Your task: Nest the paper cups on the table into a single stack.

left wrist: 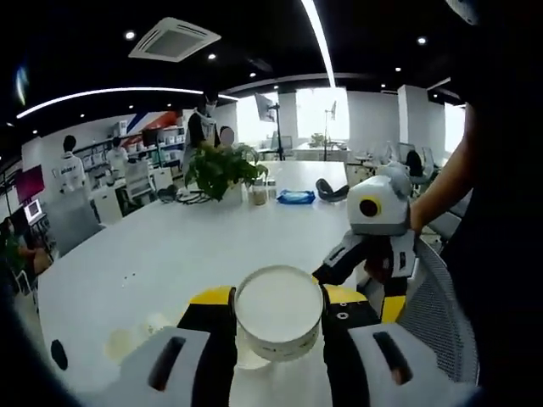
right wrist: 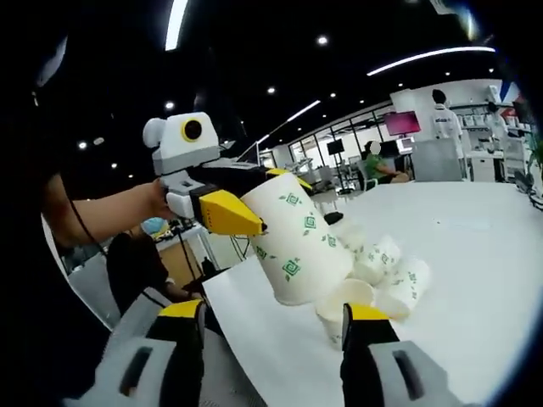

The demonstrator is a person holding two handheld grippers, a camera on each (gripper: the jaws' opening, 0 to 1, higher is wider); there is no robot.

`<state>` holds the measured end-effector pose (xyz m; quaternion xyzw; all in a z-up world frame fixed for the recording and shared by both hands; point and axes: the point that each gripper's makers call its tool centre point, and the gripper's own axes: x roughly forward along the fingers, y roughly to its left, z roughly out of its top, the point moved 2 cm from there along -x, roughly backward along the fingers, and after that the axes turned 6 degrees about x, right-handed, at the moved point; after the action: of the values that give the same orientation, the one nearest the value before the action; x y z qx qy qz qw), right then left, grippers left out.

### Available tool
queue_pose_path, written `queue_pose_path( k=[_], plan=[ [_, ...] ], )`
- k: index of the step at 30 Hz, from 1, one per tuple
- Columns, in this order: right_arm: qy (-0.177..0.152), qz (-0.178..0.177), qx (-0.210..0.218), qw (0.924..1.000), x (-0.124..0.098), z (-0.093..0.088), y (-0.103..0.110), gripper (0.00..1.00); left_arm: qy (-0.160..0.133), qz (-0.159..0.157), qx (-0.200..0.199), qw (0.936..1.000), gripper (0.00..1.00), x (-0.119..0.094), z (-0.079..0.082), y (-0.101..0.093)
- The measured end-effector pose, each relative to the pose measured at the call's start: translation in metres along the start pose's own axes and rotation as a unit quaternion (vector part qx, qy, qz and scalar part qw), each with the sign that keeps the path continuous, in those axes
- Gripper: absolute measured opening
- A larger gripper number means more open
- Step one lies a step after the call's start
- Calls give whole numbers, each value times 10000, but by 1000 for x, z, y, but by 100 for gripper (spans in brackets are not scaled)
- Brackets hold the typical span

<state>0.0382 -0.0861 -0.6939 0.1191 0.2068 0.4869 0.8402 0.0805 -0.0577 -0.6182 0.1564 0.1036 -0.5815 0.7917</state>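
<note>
Clearly the left gripper (left wrist: 278, 339) has 1 paper cup (left wrist: 278, 312) clamped between its yellow-tipped jaws, gripped across the wall just below the rim. In the left gripper view the cup's open mouth faces the camera; in the right gripper view the same cup (right wrist: 297, 242) hangs tilted in the air over the near edge of the white table (right wrist: 475, 280), base angled down toward the other cups. Held that way, I'd judge it is being lined up to drop into another cup.

The right gripper (right wrist: 273, 339) stands wide open with nothing between its jaws, poised just short of a cup lying on its side (right wrist: 346, 307) at the table's near edge. Behind that, a loose cluster of cups (right wrist: 386, 267) lies tipped over, touching one another, so none is ready to receive the held one until it is righted or steadied.

The cups are white with small green square motifs; no lettering is legible on them. Far down the table a potted plant (left wrist: 222, 168) stands near the opposite edge.
</note>
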Motion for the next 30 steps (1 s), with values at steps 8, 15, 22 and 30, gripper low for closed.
queue_pose_path(
  k=[8,15,22,30],
  plan=[
    [-156,32,29,9999,-3,7,2,61,25,-156,6,9999,37,3,-7,-1],
    [-276,-56,169,9995,-9,12,-4,58,346,-266,156,9989,37,4,-23,0],
    [-511,-58,400,9979,-12,23,-6,54,872,-286,428,9949,37,1,-51,3],
    [-682,24,559,9961,-12,33,-4,48,1004,-297,361,9938,37,2,-65,-2]
  ],
)
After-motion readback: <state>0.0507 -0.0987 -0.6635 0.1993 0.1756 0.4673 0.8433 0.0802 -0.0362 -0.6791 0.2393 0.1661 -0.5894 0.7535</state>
